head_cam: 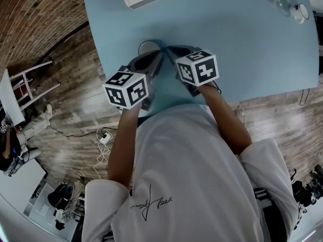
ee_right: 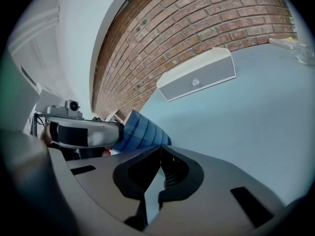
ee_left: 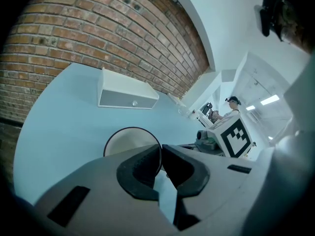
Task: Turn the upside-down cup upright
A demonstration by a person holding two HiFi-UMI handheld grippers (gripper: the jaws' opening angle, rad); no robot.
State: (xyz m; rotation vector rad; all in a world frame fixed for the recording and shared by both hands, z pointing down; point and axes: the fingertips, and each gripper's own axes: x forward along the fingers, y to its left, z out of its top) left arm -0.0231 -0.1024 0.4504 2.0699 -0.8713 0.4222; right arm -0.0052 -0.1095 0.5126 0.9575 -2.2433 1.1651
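1. Cup [ee_right: 142, 131]: blue and ribbed outside, pale inside, tapered, with a thin wall. Judged light. It is probably stiff at the rim and likely to flex if squeezed mid-wall; the ribs should give some grip. Best hold is a pinch on the wall at the rim, one jaw inside and one outside.
2. Position: near the table's front edge, between the two grippers. It is tipped on its side with the mouth toward the left gripper, so not yet upright. Contact with the table cannot be made out.
3. Left gripper [ee_left: 161, 154]: jaws closed on the cup's wall at the rim, one over the pale interior, the other outside.
4. Right gripper [ee_right: 160, 154]: jaws together with nothing between them, just beside the cup.
5. Table [head_cam: 252, 49]: smooth, matte, light blue; judged low friction.
6. Far side: a white box [ee_left: 125, 95] with a small round knob, and a brick wall [ee_left: 74, 33] behind it.
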